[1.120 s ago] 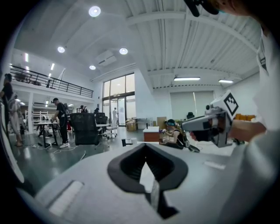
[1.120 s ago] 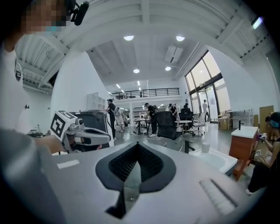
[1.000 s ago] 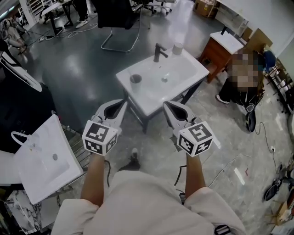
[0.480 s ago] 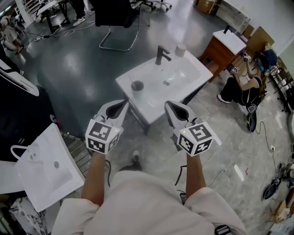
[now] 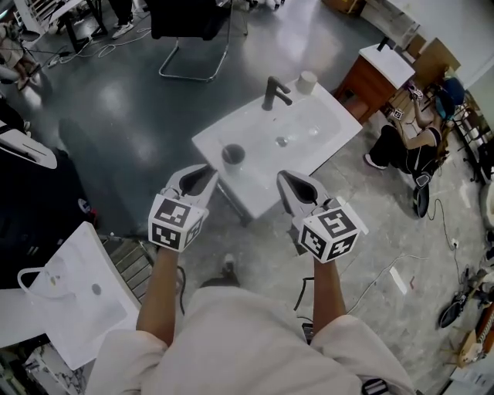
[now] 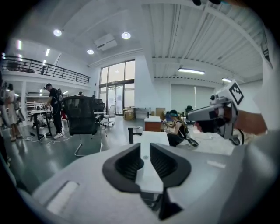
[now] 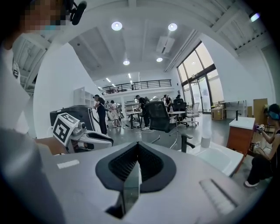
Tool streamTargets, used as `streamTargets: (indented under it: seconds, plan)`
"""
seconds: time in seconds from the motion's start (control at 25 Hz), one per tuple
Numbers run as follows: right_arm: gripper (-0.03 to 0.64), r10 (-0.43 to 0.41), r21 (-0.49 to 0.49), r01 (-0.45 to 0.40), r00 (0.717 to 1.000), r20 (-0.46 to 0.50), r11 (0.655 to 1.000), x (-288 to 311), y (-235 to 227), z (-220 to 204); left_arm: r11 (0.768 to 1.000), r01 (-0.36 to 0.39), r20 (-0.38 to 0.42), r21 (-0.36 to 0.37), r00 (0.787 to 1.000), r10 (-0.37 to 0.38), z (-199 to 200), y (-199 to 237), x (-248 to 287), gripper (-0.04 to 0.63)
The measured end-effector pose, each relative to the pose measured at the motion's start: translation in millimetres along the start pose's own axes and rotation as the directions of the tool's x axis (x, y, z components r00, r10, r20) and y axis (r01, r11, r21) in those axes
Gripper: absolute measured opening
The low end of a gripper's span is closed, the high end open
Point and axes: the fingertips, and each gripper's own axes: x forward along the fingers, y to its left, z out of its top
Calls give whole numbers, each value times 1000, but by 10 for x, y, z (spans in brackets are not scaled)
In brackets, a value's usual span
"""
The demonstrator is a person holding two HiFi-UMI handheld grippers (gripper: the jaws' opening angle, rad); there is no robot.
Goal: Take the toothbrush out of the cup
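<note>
A dark cup stands on the near left corner of the white sink, by the black faucet. The cup is too small to tell whether a toothbrush is in it. My left gripper hovers just short of that corner. Its jaws are opening, and through the gap between them only the sink top and faucet show. My right gripper hangs off the sink's front edge, its jaws shut on nothing. The left gripper's marker cube shows in the right gripper view.
A pale cup stands at the sink's far corner. A black chair stands behind the sink. A wooden cabinet and a seated person are to the right. Another white basin lies low on the left. Cables cross the floor.
The sink and cup have slid slightly lower in the head view. The left gripper has edged up toward the sink's corner. The right gripper has barely moved.
</note>
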Motion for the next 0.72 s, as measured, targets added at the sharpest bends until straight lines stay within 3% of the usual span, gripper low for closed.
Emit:
streamTargets:
  seconds: [0.36, 0.72]
  plan:
    - [6, -28, 18, 28, 999, -31, 999, 381, -152, -63, 1000, 21, -59, -12, 998, -22, -229, 430, 389, 91]
    - [6, -36, 47, 40, 997, -64, 998, 556, -420, -181, 999, 31, -124, -44, 992, -36, -459, 597, 788, 106]
